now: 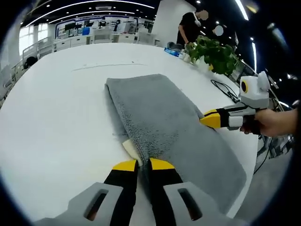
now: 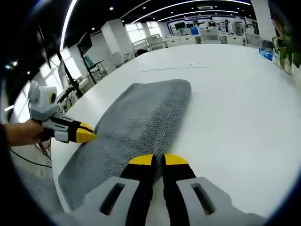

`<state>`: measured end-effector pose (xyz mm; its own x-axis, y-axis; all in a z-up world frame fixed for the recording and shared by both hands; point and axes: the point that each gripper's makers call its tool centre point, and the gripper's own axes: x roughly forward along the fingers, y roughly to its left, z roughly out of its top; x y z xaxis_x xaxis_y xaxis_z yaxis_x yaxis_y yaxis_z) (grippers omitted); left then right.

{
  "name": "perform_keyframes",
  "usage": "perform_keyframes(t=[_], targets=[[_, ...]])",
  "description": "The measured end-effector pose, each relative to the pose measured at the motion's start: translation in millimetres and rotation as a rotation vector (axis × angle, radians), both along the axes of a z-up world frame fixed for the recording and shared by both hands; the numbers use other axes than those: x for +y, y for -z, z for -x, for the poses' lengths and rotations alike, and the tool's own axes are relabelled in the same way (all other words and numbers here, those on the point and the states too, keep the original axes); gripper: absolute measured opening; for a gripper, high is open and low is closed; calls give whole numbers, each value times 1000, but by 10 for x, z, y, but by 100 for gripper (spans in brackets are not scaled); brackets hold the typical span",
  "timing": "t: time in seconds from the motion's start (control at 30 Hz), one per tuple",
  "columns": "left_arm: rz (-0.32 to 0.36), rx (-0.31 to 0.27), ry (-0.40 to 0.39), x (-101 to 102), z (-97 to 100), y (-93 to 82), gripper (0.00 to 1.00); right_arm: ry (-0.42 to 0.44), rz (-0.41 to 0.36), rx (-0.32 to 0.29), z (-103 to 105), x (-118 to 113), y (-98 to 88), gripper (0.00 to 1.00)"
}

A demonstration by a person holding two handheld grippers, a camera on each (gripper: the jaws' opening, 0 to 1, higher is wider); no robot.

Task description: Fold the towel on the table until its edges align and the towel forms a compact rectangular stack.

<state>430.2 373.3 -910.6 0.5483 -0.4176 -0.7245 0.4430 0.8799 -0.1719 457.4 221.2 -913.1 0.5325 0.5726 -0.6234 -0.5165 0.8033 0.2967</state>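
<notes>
1. A grey towel (image 1: 164, 122) lies folded into a long strip on the white worktop (image 1: 56, 108), running along the worktop's near edge.
2. The left claw (image 1: 143, 164) is pinched tight on one long edge of the towel, with a pale tag (image 1: 130, 147) just beside its tips.
3. The right claw (image 2: 158, 159) is clamped on the opposite long edge.
4. A potted plant (image 1: 214, 52) stands at the far side, near a person (image 1: 190, 26).

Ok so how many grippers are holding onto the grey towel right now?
2. The left gripper pinches one long edge of the towel; the right gripper pinches the opposite long edge. Both jaw pairs are shut on the cloth.
</notes>
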Motion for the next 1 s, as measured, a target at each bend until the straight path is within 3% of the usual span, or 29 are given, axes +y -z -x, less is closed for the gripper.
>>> perform_keyframes(t=[0.23, 0.33, 0.47, 0.53, 0.6, 0.63, 0.73, 0.87, 1.0], targets=[[20, -9, 57, -384, 145, 0, 8, 88, -13, 19, 125, -396, 7, 4], [6, -14, 61, -379, 130, -3, 9, 85, -16, 15, 131, -365, 1, 4], [19, 28, 65, -352, 106, -5, 10, 80, -32, 23, 119, -357, -10, 6], [10, 29, 81, -352, 124, -43, 13, 59, -86, -6, 121, -328, -68, 7], [31, -16, 97, -371, 127, -158, 23, 53, -87, -25, 155, -383, -115, 10], [80, -76, 74, -408, 90, -299, 28, 42, -94, -45, 166, -403, -173, 12], [113, -124, 96, -464, 152, -492, 32, 1, -91, -83, 206, -441, -299, 18], [95, -162, 203, -584, 332, -664, 39, -70, -76, -123, 272, -466, -426, 24], [4, -179, 362, -669, 614, -685, 39, -189, -46, -158, 479, -424, -488, 28]])
